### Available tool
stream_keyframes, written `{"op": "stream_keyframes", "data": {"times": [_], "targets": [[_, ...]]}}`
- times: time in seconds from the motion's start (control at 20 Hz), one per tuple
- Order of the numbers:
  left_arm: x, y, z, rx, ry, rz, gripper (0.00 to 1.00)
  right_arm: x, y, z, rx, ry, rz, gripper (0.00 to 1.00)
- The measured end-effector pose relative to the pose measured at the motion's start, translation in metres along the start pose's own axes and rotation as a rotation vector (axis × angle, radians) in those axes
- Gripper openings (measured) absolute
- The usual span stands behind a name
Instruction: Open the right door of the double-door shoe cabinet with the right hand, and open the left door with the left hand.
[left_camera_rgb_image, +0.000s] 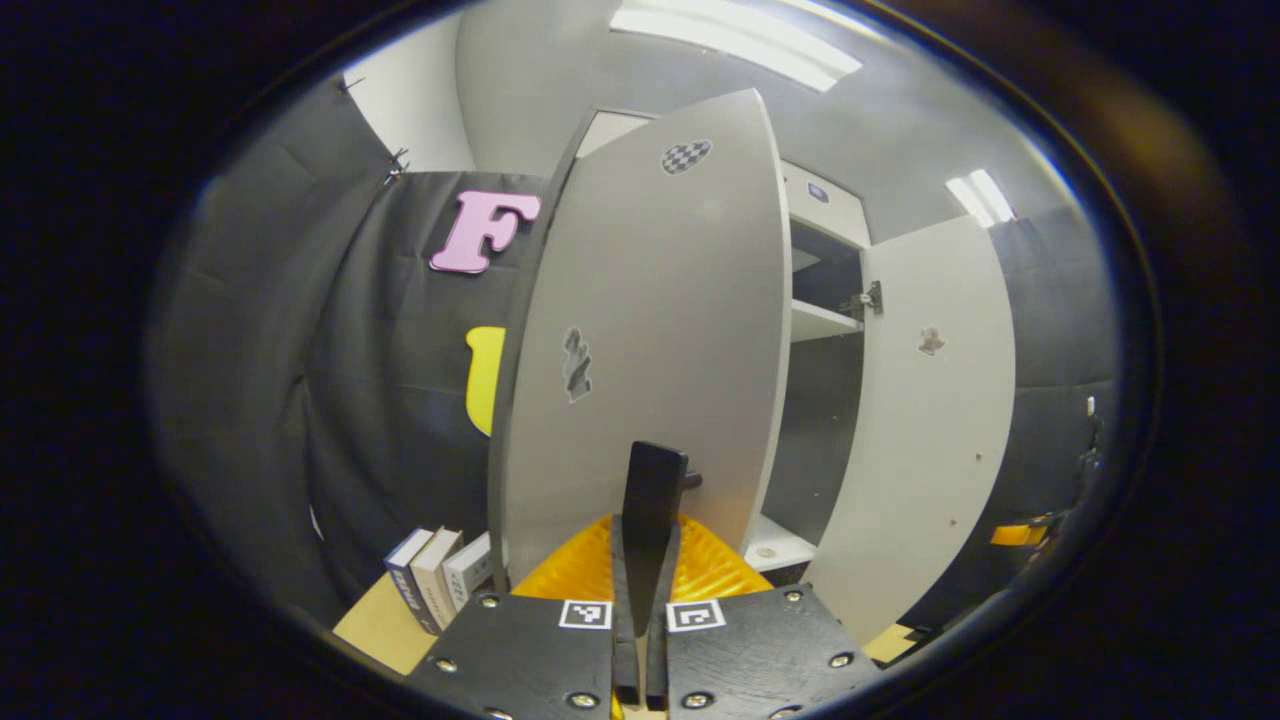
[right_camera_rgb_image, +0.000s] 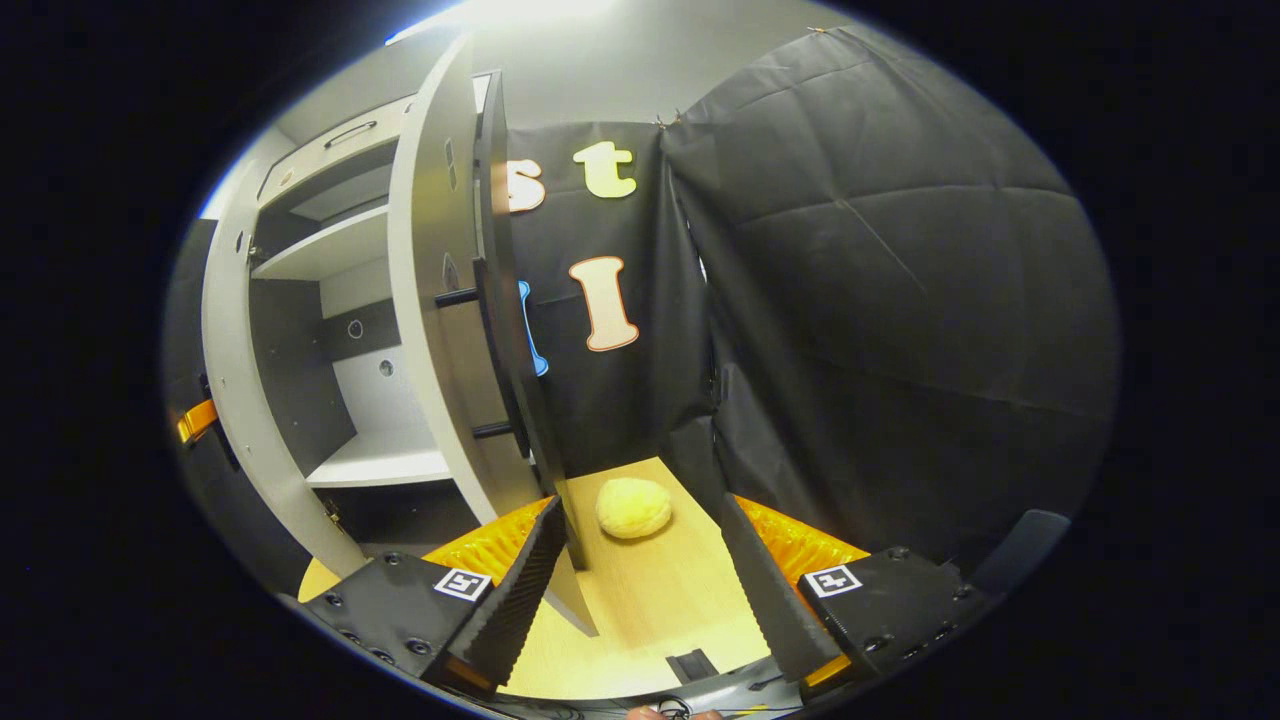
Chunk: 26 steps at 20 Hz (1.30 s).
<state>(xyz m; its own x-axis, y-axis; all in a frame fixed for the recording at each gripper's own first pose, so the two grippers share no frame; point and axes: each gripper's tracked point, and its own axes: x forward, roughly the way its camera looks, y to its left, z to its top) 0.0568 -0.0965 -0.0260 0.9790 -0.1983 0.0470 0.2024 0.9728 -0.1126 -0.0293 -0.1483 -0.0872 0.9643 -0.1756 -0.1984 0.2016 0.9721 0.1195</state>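
In the left gripper view, the grey left door (left_camera_rgb_image: 650, 330) of the shoe cabinet stands swung out toward me. My left gripper (left_camera_rgb_image: 645, 570) is shut on its dark vertical handle (left_camera_rgb_image: 655, 480). Behind it the right door (left_camera_rgb_image: 930, 420) hangs wide open, and between them the cabinet's shelves (left_camera_rgb_image: 822, 320) show. In the right gripper view, the right door (right_camera_rgb_image: 432, 300) is seen nearly edge-on, with its black bar handle (right_camera_rgb_image: 497, 360) facing the booth wall. My right gripper (right_camera_rgb_image: 645, 600) is open just below it, its left finger (right_camera_rgb_image: 520, 590) beside the door's lower corner, holding nothing.
A round yellow ball-like thing (right_camera_rgb_image: 633, 507) lies on the wooden surface (right_camera_rgb_image: 660, 590) ahead of the right gripper. A few books (left_camera_rgb_image: 440, 575) stand left of the left door. Black cloth walls close in on both sides.
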Motion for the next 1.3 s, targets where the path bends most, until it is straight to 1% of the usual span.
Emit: {"op": "stream_keyframes", "data": {"times": [0.1, 0.25, 0.35, 0.45, 0.5, 0.6, 0.65, 0.7, 0.75, 0.85, 0.9, 0.95, 1.1, 1.15, 1.2, 1.3], "targets": [[-0.001, 0.0, 0.005, 0.002, -0.005, 0.012, 0.05, -0.005, 0.007, 0.0, 0.003, -0.007, 0.006, 0.98], [-0.004, 0.002, 0.007, -0.067, -0.021, -0.003, 0.05, -0.007, 0.02, 0.001, 0.0, -0.015, 0.025, 0.98], [-0.006, 0.007, 0.012, -0.083, -0.042, -0.001, 0.04, -0.008, 0.029, 0.004, -0.013, -0.019, 0.039, 0.98], [-0.007, 0.014, 0.016, -0.078, -0.059, 0.027, 0.04, -0.011, 0.036, 0.007, -0.032, -0.028, 0.05, 0.98], [-0.004, 0.023, 0.015, -0.072, -0.062, 0.049, 0.01, -0.014, 0.039, 0.007, -0.04, -0.033, 0.053, 0.98], [-0.007, 0.049, 0.012, -0.079, -0.052, 0.11, 0.01, -0.018, 0.043, 0.004, -0.045, -0.03, 0.056, 0.98], [-0.007, 0.04, 0.013, -0.124, -0.056, 0.071, 0.01, -0.019, 0.046, 0.004, -0.044, -0.027, 0.059, 0.98], [-0.005, 0.018, 0.012, -0.176, -0.048, 0.014, 0.01, -0.02, 0.048, 0.003, -0.044, -0.023, 0.058, 0.98], [-0.01, 0.009, 0.014, -0.163, -0.045, 0.011, 0.01, -0.021, 0.049, 0.002, -0.047, -0.019, 0.057, 0.98], [-0.01, -0.006, 0.013, -0.068, -0.022, 0.04, 0.01, -0.024, 0.054, -0.001, -0.053, -0.011, 0.053, 0.98], [-0.007, -0.008, 0.011, -0.057, -0.013, 0.043, 0.01, -0.026, 0.057, -0.004, -0.051, -0.006, 0.055, 0.93], [-0.007, -0.001, 0.01, -0.058, -0.012, 0.048, 0.0, -0.03, 0.059, -0.006, -0.048, -0.001, 0.056, 0.98], [-0.008, 0.003, 0.008, -0.09, -0.009, 0.053, 0.01, -0.041, 0.069, -0.006, -0.054, 0.01, 0.062, 0.98], [-0.008, 0.001, 0.008, -0.098, -0.008, 0.053, 0.01, -0.042, 0.072, -0.004, -0.062, 0.01, 0.069, 0.93], [-0.009, -0.001, 0.009, -0.109, -0.007, 0.045, 0.01, -0.041, 0.076, -0.002, -0.072, 0.007, 0.076, 0.98], [-0.009, 0.005, 0.008, -0.1, -0.005, 0.056, 0.01, -0.043, 0.081, 0.0, -0.078, 0.0, 0.095, 0.98]]}}
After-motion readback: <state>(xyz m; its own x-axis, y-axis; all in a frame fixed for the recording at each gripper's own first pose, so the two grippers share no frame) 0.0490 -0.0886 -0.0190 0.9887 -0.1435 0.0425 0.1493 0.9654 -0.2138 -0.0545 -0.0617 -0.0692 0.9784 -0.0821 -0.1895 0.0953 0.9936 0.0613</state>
